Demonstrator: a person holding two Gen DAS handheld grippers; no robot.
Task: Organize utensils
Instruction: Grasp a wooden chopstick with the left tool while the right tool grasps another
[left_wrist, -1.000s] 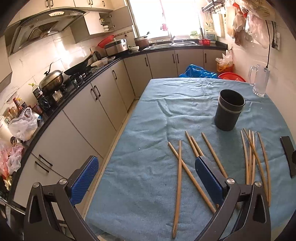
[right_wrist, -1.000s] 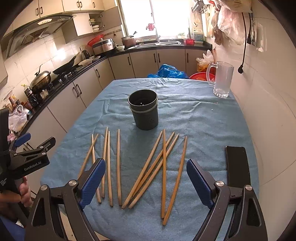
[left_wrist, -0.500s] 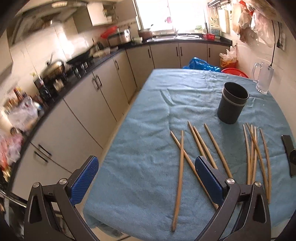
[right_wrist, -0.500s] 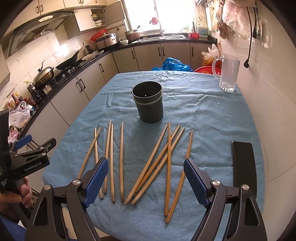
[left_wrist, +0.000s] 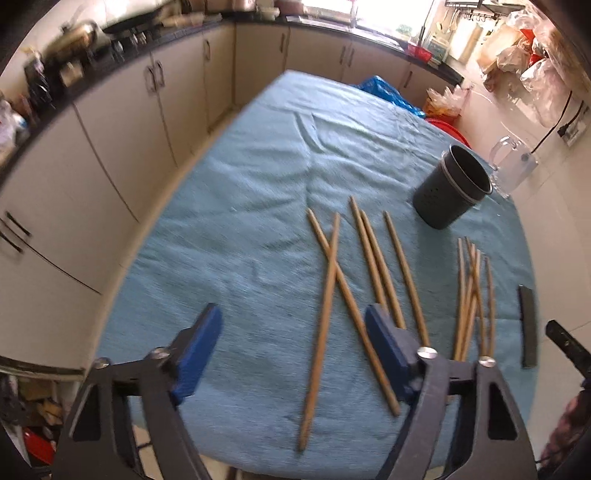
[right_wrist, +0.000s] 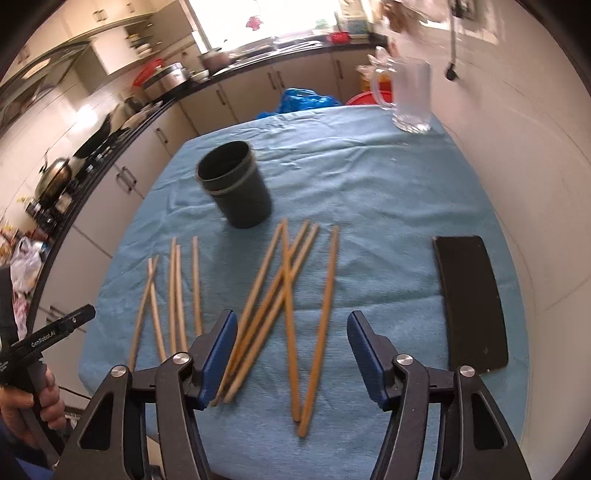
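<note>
Several wooden chopsticks lie on the blue tablecloth in two loose groups. The left group (left_wrist: 369, 266) lies ahead of my left gripper (left_wrist: 291, 343), which is open and empty above the table's near edge. The right group (right_wrist: 288, 291) lies under and ahead of my right gripper (right_wrist: 291, 350), also open and empty. A dark cylindrical utensil holder (right_wrist: 236, 184) stands upright and empty behind the chopsticks; it also shows in the left wrist view (left_wrist: 452, 186). The right chopstick group shows there too (left_wrist: 472, 295).
A black flat case (right_wrist: 471, 299) lies at the table's right side near the wall. A glass mug (right_wrist: 410, 96) stands at the far right corner. Kitchen cabinets (left_wrist: 110, 129) and a stove counter run along the left. The tablecloth (left_wrist: 258, 184) covers the table.
Both grippers have moved forward and lower toward the chopsticks. The right gripper has tilted left. Both stay open; nothing on the table has moved.
</note>
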